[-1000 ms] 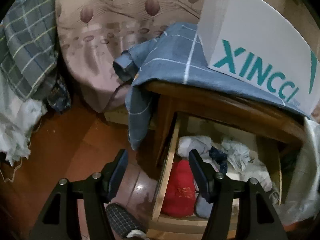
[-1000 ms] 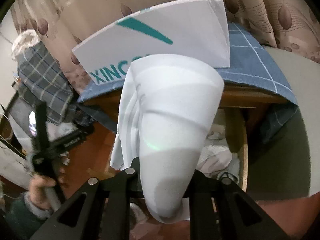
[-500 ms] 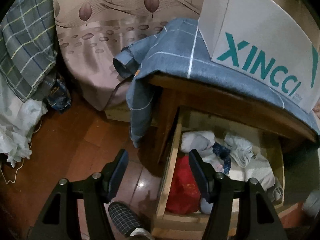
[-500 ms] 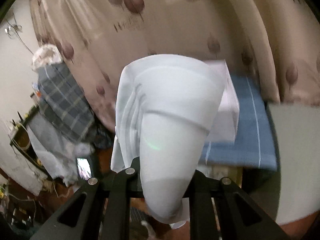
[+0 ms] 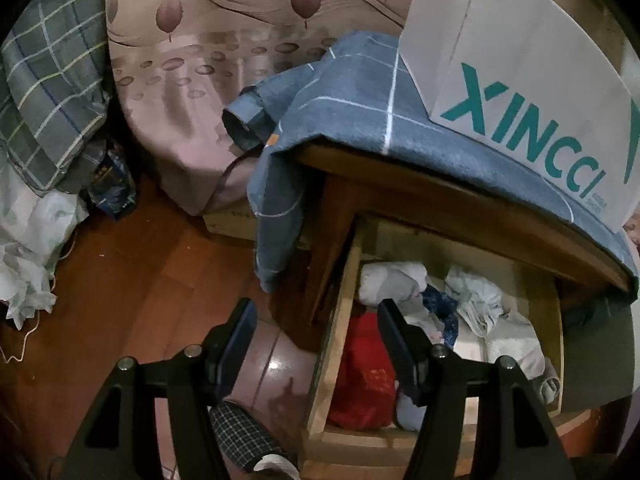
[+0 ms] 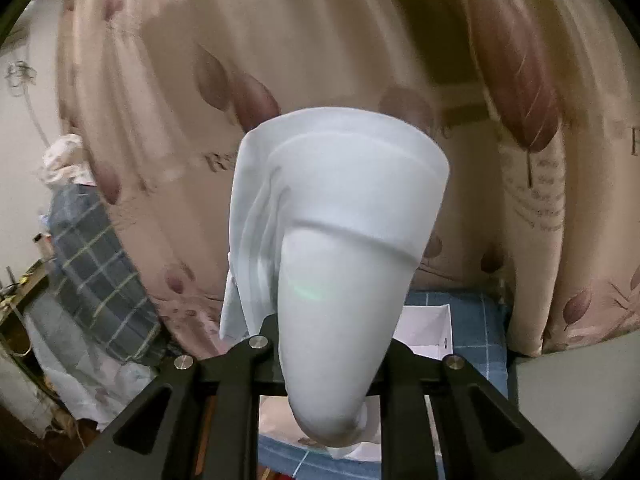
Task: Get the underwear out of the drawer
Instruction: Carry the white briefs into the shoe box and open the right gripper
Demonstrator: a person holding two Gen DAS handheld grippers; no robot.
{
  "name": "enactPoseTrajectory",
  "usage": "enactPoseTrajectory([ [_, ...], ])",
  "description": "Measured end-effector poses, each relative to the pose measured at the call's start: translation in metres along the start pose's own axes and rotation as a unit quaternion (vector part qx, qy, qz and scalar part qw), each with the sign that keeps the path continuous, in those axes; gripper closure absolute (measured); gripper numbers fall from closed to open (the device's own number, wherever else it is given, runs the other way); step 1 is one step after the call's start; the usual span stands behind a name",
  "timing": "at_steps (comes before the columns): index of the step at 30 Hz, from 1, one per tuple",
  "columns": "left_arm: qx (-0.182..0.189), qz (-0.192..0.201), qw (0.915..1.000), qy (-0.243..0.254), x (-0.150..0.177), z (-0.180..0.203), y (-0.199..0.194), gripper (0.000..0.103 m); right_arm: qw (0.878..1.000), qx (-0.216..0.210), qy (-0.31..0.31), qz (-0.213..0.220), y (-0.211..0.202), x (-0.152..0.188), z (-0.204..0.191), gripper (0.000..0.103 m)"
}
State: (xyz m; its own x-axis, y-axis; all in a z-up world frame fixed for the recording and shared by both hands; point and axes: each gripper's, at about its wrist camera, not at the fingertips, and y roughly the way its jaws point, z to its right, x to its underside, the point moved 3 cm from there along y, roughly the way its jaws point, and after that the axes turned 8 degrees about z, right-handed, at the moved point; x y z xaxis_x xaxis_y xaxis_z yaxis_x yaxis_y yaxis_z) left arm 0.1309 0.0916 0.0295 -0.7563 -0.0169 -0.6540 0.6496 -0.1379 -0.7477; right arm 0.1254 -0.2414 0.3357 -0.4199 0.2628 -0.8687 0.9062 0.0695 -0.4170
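Note:
My right gripper [image 6: 328,344] holds the white underwear [image 6: 340,220] high in front of the curtain; the cloth drapes over the fingers and hides their tips. Its jaws are starting to open with the cloth still pinched between them. Below it lie a white box [image 6: 428,328] and a blue checked cloth [image 6: 476,320]. In the left wrist view the wooden drawer [image 5: 342,312] stands pulled out, holding a red garment [image 5: 364,376] and white crumpled clothes [image 5: 392,280]. My left gripper [image 5: 316,312] hangs open and empty over the drawer's left wall.
A white box lettered XINCCI [image 5: 520,80] sits on the blue checked cloth [image 5: 352,92] covering the nightstand top [image 5: 440,208]. A leaf-print curtain [image 5: 200,80] hangs behind. Plaid fabric [image 5: 44,100] and white cloth lie at left. A checked slipper [image 5: 244,436] rests on the wood floor.
My right gripper rose with the white underwear, from in front of the drawer to above the nightstand top. The left gripper stayed where it was, still open.

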Motion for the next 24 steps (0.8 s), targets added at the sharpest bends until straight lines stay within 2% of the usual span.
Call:
enactPoseTrajectory([
  [2, 0.001, 0.001, 1.0, -0.004, -0.001, -0.001, 0.0, 0.039, 1.0, 0.017, 0.007, -0.022, 0.023, 0.011, 0.007, 0.085],
  [6, 0.006, 0.001, 0.9998, -0.017, -0.002, -0.005, 0.0, 0.039, 0.991, 0.064, -0.011, -0.116, 0.079, 0.054, 0.03, 0.084],
  [8, 0.009, 0.0, 0.9998, -0.017, -0.002, -0.005, 0.001, 0.039, 0.982, 0.085, -0.008, -0.169, 0.105, 0.078, 0.043, 0.084],
  [13, 0.012, 0.001, 0.9999, -0.003, -0.001, 0.002, 0.0, 0.039, 0.965, 0.107, 0.003, -0.239, 0.134, 0.113, 0.063, 0.08],
  [15, 0.013, 0.0, 0.9999, 0.006, 0.0, 0.007, 0.001, 0.039, 0.961, 0.119, -0.007, -0.251, 0.141, 0.12, 0.066, 0.078],
  [18, 0.013, -0.002, 0.9998, 0.017, 0.001, 0.012, 0.003, 0.039, 0.953, 0.126, -0.026, -0.273, 0.146, 0.132, 0.07, 0.068],
  [21, 0.016, -0.003, 0.9997, 0.021, 0.001, 0.015, 0.004, 0.039, 0.955, 0.122, -0.029, -0.27, 0.139, 0.135, 0.066, 0.059],
  [24, 0.016, -0.006, 0.9996, 0.023, 0.002, 0.015, 0.005, 0.039, 0.962, 0.116, -0.026, -0.246, 0.128, 0.132, 0.056, 0.049],
])
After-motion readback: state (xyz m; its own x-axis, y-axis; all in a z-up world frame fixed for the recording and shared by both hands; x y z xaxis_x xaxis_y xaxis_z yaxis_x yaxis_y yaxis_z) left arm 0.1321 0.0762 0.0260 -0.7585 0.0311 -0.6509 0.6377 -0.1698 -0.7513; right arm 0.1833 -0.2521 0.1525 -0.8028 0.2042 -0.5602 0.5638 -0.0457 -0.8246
